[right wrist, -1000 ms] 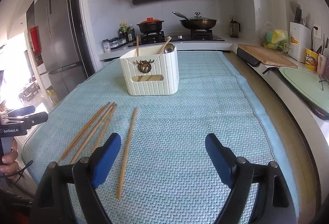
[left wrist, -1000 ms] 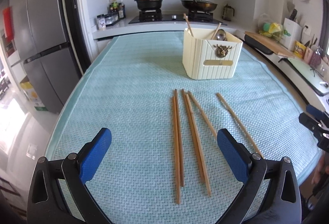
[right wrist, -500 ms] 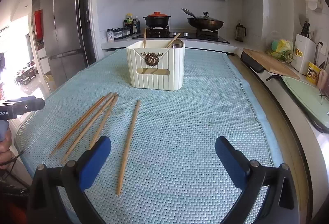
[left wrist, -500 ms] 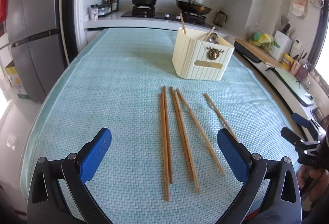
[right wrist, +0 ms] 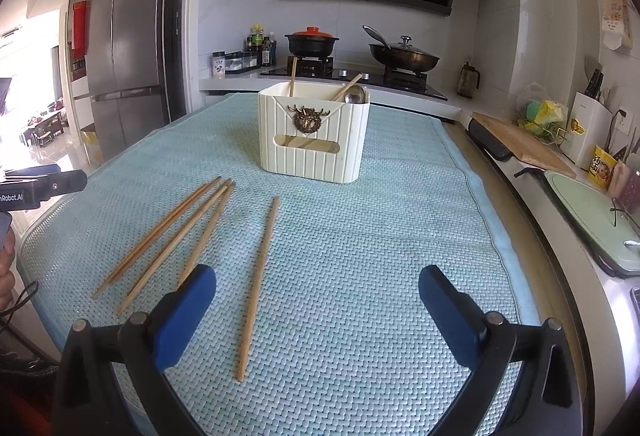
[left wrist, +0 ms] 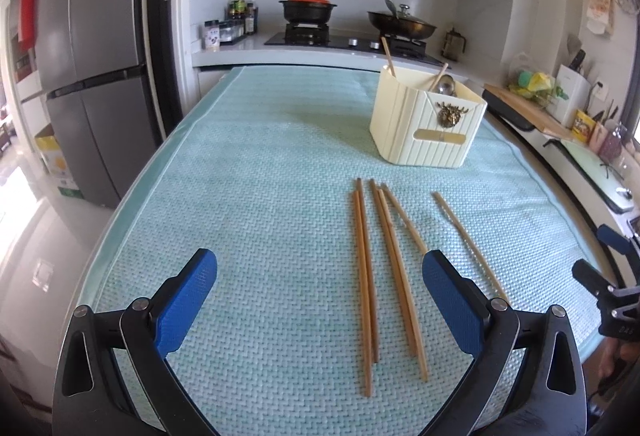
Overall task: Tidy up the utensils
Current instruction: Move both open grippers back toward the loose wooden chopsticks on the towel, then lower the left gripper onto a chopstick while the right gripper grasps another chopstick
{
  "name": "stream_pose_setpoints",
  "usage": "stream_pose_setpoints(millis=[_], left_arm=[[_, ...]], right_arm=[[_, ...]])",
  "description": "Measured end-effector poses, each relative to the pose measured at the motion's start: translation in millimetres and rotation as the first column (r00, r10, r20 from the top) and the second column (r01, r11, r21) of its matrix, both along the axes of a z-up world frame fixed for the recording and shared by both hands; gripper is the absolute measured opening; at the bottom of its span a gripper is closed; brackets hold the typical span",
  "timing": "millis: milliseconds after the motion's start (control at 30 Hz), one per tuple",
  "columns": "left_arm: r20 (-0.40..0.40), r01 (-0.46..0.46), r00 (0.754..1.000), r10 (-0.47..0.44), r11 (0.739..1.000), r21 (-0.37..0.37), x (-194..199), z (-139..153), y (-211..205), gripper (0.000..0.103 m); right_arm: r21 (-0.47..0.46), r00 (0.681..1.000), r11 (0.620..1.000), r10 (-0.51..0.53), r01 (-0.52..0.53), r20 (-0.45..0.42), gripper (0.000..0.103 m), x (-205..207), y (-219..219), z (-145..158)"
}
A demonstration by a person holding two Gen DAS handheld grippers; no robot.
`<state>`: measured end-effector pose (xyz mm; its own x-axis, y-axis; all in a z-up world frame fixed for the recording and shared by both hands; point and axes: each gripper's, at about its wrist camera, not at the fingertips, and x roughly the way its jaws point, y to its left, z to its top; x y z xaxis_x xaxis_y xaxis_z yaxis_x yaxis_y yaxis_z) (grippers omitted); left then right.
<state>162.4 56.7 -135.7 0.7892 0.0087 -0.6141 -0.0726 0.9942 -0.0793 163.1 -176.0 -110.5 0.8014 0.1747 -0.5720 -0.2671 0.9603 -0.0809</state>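
Several wooden chopsticks (left wrist: 365,276) lie loose on the teal mat (left wrist: 260,196), with one single chopstick (right wrist: 260,276) apart to the right of the bunch. Behind them stands a cream utensil holder (left wrist: 426,134) with a deer-head badge; a chopstick and a spoon stick out of it. My left gripper (left wrist: 316,278) hovers open low over the mat's near edge, and the bunch lies below and ahead, toward its right finger. My right gripper (right wrist: 318,286) is wide open and holds nothing; the single chopstick lies just inside its left finger. The holder (right wrist: 314,140) is straight ahead of it.
A fridge (left wrist: 92,76) stands left of the table. Beyond the far end is a hob with a red-lidded pot (left wrist: 308,10) and a wok (left wrist: 402,24). A wooden cutting board (right wrist: 520,140) and a green tray (right wrist: 592,212) sit on the right counter. A hand shows at each view's side edge.
My right gripper's jaws have spread wider. Both views have rolled a little and drawn slightly nearer the chopsticks. The chopsticks and holder have not moved.
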Motion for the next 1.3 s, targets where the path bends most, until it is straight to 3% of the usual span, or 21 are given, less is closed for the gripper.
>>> stream_pose_setpoints(millis=[433, 767, 1067, 1200, 1300], left_arm=[[-0.031, -0.013, 0.999, 0.013, 1.000, 0.000, 3, -10, 4, 0.102], [-0.063, -0.025, 0.998, 0.023, 0.999, -0.026, 13, -16, 14, 0.102], [-0.143, 0.041, 0.989, -0.041, 0.999, -0.003, 62, -33, 8, 0.102], [-0.183, 0.073, 0.980, -0.077, 0.997, -0.029, 89, -45, 8, 0.102], [-0.204, 0.085, 0.976, -0.081, 0.996, 0.009, 106, -52, 3, 0.102]], right_arm=[[-0.064, 0.999, 0.997, -0.051, 0.051, 0.013, 0.103, -3, 3, -4], [-0.005, 0.997, 0.998, -0.066, 0.066, -0.040, 0.103, 4, -9, -14], [0.059, 0.993, 0.994, -0.082, 0.087, -0.090, 0.103, 14, -16, -20], [0.080, 0.993, 0.994, -0.067, 0.075, -0.102, 0.102, 19, -13, -18], [0.092, 0.994, 0.994, -0.055, 0.064, -0.096, 0.102, 22, -7, -15]])
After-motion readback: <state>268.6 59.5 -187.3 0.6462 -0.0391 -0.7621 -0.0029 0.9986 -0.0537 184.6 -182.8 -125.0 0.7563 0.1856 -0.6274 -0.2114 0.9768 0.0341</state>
